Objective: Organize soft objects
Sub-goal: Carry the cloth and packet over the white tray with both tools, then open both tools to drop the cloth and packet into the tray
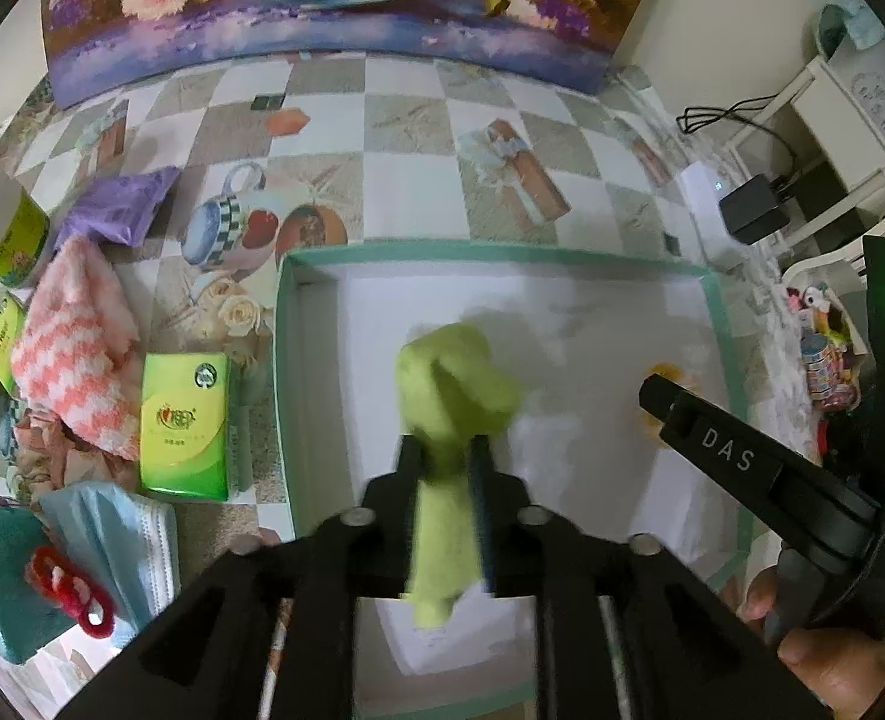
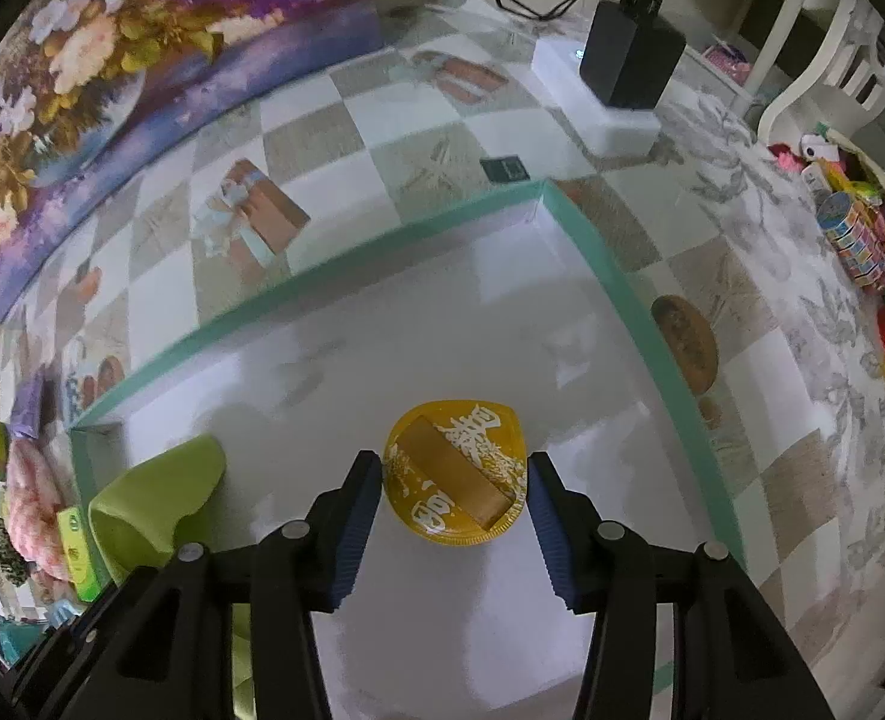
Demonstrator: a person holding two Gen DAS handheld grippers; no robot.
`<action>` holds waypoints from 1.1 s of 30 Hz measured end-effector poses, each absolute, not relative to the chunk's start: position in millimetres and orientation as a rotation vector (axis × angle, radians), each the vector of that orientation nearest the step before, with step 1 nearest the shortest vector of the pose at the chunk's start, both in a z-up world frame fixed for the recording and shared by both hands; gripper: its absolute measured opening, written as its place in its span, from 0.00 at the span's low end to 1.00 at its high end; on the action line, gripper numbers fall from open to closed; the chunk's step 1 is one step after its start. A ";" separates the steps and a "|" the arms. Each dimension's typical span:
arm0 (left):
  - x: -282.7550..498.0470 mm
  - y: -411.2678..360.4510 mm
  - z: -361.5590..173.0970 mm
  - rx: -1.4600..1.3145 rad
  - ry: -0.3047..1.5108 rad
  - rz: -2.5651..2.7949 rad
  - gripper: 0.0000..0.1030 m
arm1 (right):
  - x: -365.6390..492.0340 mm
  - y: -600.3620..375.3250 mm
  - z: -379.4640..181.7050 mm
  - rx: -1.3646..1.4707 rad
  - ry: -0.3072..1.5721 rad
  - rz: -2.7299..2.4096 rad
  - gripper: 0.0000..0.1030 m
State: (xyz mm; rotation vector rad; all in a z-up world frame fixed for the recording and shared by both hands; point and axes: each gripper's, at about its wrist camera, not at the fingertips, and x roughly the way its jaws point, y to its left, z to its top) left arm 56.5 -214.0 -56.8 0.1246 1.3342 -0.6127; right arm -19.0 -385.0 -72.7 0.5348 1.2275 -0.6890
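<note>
My left gripper [image 1: 447, 450] is shut on a lime-green cloth [image 1: 451, 396] and holds it over the white inside of a teal-rimmed box [image 1: 496, 252]. The cloth hangs through the fingers and is motion-blurred. It also shows in the right wrist view [image 2: 154, 498] at the box's left end. My right gripper [image 2: 454, 480] is open, its blue pads on either side of a round yellow packet [image 2: 454, 474] lying on the box floor [image 2: 382, 360]; whether they touch it I cannot tell. The right gripper's body shows in the left wrist view [image 1: 736, 450].
Left of the box lie a pink-and-white towel [image 1: 76, 354], a purple pouch [image 1: 112, 207], a green tissue pack [image 1: 184, 426], blue face masks [image 1: 118, 540], a white bottle [image 1: 4, 228] and a red chain [image 1: 70, 594]. A black adapter [image 2: 628, 54] on a white box sits far right.
</note>
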 end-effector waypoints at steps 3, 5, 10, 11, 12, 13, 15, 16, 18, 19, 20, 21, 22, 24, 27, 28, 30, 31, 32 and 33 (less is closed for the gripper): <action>56.8 -211.8 -46.3 0.121 1.310 -0.617 0.37 | -20.3 -382.6 -59.8 0.519 1.202 -0.690 0.58; 57.6 -208.5 -37.1 0.107 1.294 -0.623 0.38 | -20.9 -382.3 -49.5 0.515 1.178 -0.691 0.58; 64.7 -198.9 -19.7 0.073 1.253 -0.613 0.55 | -24.1 -382.3 -21.8 0.492 1.115 -0.703 0.58; 66.5 -196.1 -16.7 0.073 1.243 -0.599 0.58 | -25.4 -383.4 -16.7 0.490 1.101 -0.702 0.59; 67.9 -193.6 -14.9 0.074 1.234 -0.588 0.60 | -24.4 -383.3 -13.2 0.488 1.092 -0.700 0.59; 69.9 -191.2 -13.5 0.074 1.226 -0.577 0.62 | -24.8 -382.9 -8.7 0.487 1.081 -0.698 0.59; 74.1 -186.9 -13.0 0.069 1.212 -0.556 0.74 | -25.0 -382.9 -4.1 0.481 1.070 -0.698 0.60; 75.6 -184.9 -13.4 0.067 1.205 -0.547 0.77 | -24.9 -382.7 -2.9 0.476 1.069 -0.699 0.62; 77.7 -181.2 -14.4 0.069 1.192 -0.528 0.81 | -24.3 -382.7 -3.1 0.476 1.074 -0.702 0.66; 78.5 -179.7 -15.1 0.069 1.188 -0.521 0.82 | -24.3 -382.1 -4.8 0.476 1.078 -0.702 0.69; 79.7 -178.1 -15.9 0.069 1.185 -0.512 0.86 | -23.5 -382.2 -6.5 0.476 1.084 -0.701 0.72; 80.7 -176.5 -16.9 0.067 1.184 -0.504 0.90 | -23.9 -382.5 -7.8 0.477 1.088 -0.700 0.73; 81.3 -175.6 -17.7 0.065 1.184 -0.498 0.91 | -22.9 -382.7 -9.3 0.475 1.094 -0.699 0.75; 82.7 -173.6 -19.8 0.069 1.185 -0.482 0.92 | -23.0 -381.8 -11.0 0.471 1.097 -0.697 0.79; 84.0 -172.0 -23.4 0.087 1.191 -0.449 0.93 | -21.7 -380.5 -11.6 0.459 1.089 -0.692 0.92; 84.7 -171.1 -24.8 0.090 1.194 -0.441 0.93 | -20.9 -379.2 -11.1 0.449 1.081 -0.689 1.00; 85.8 -168.9 -26.7 0.085 1.202 -0.436 0.93 | -19.5 -378.0 -9.9 0.437 1.072 -0.688 1.00; 85.9 -168.3 -26.9 0.082 1.204 -0.434 0.93 | -19.3 -378.3 -9.4 0.438 1.070 -0.687 1.00; 86.2 -167.4 -26.8 0.079 1.204 -0.432 0.93 | -19.1 -378.3 -9.5 0.441 1.068 -0.684 1.00; 86.3 -166.7 -26.5 0.078 1.204 -0.430 0.93 | -18.8 -378.2 -9.8 0.444 1.068 -0.680 1.00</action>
